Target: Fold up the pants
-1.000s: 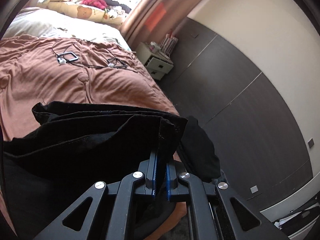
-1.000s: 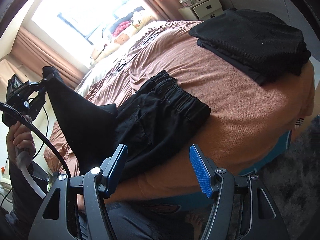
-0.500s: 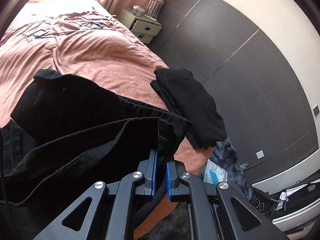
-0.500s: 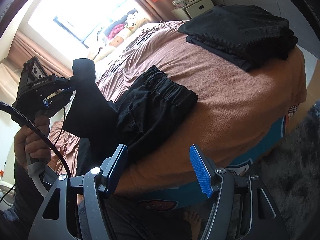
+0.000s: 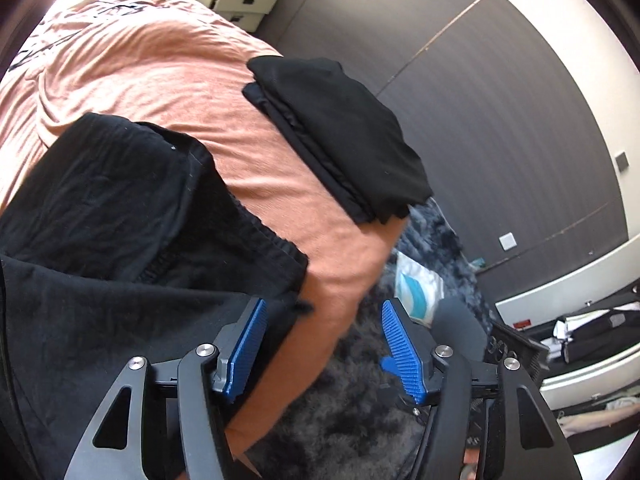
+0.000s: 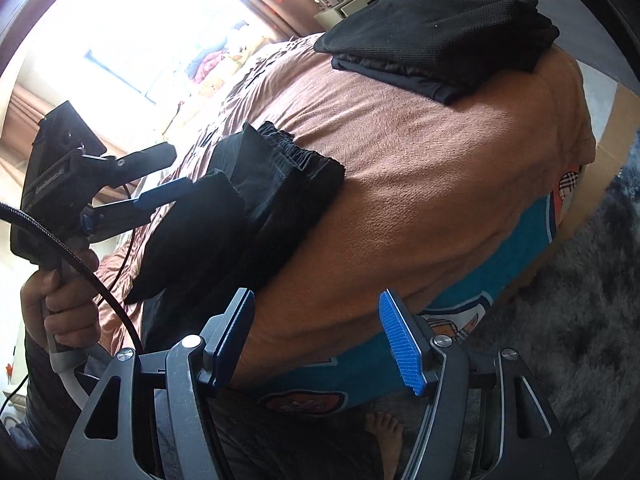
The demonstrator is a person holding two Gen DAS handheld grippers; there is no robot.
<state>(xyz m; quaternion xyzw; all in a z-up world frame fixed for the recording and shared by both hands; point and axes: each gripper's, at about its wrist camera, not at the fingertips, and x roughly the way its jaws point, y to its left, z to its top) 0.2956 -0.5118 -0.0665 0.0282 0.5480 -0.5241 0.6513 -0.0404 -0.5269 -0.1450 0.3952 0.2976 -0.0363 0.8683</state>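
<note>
Pants (image 5: 120,216) lay folded over near the bed (image 5: 168,80) edge, beside a folded stack (image 5: 340,132). The left gripper (image 5: 320,344) had just been opening, jaws apart, nothing pinched. The right gripper (image 6: 320,336) stood apart, empty. The fabric looked soft, limp and light; a hem or the elastic waistband would likely give the firmest hold.

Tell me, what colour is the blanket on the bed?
The blanket is a pinkish brown, seen best in the right wrist view.
</note>
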